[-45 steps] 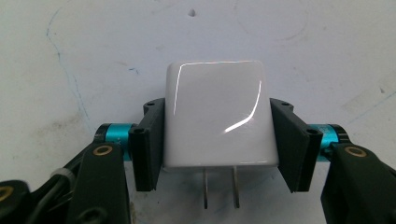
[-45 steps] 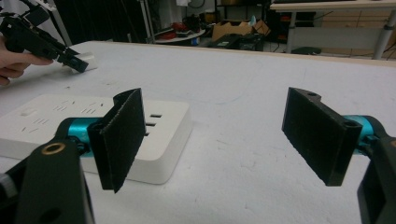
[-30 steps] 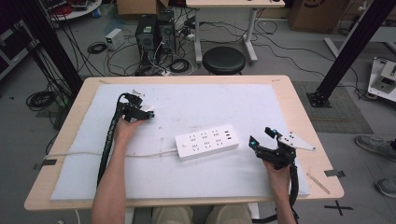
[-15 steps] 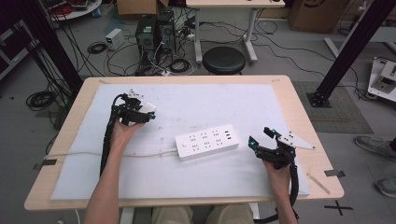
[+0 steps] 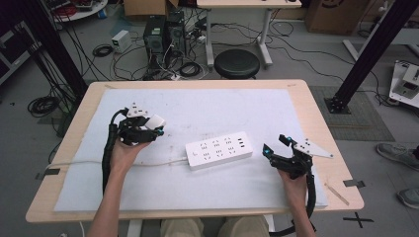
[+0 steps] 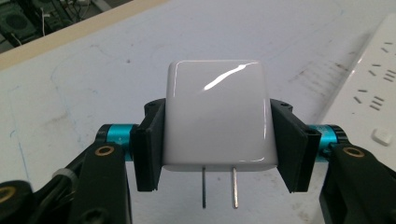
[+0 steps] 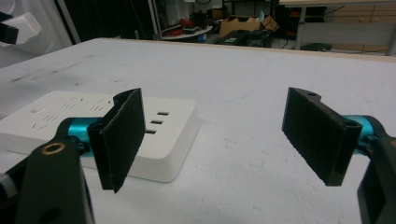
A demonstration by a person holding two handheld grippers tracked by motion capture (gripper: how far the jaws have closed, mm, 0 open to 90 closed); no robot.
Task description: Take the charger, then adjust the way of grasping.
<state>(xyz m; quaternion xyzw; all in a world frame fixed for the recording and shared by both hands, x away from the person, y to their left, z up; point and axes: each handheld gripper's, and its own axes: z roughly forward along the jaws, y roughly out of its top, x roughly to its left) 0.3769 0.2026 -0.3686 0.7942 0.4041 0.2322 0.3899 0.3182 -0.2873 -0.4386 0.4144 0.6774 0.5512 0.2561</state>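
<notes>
A white power strip (image 5: pixel 219 149) lies in the middle of the table on the white mat, its cord running off to the left. My left gripper (image 5: pixel 154 126) is shut on a white plug adapter (image 6: pixel 217 114), held above the mat left of the strip, with its two metal prongs pointing back toward the camera. The strip's edge (image 6: pixel 373 93) shows at the right of the left gripper view. My right gripper (image 5: pixel 274 145) rests on the mat just right of the strip, open and holding nothing. Its pads (image 7: pixel 123 135) frame the strip's near end (image 7: pixel 154 135).
The white mat (image 5: pixel 207 106) covers most of the wooden table (image 5: pixel 316 113). The strip's cord (image 5: pixel 89 163) trails to the left edge. Beyond the table's far edge are a black stool (image 5: pixel 237 63), computer cases and loose cables on the floor.
My left gripper, with the plug adapter in it, has moved right and slightly nearer, closer to the power strip. The right gripper has stayed put.
</notes>
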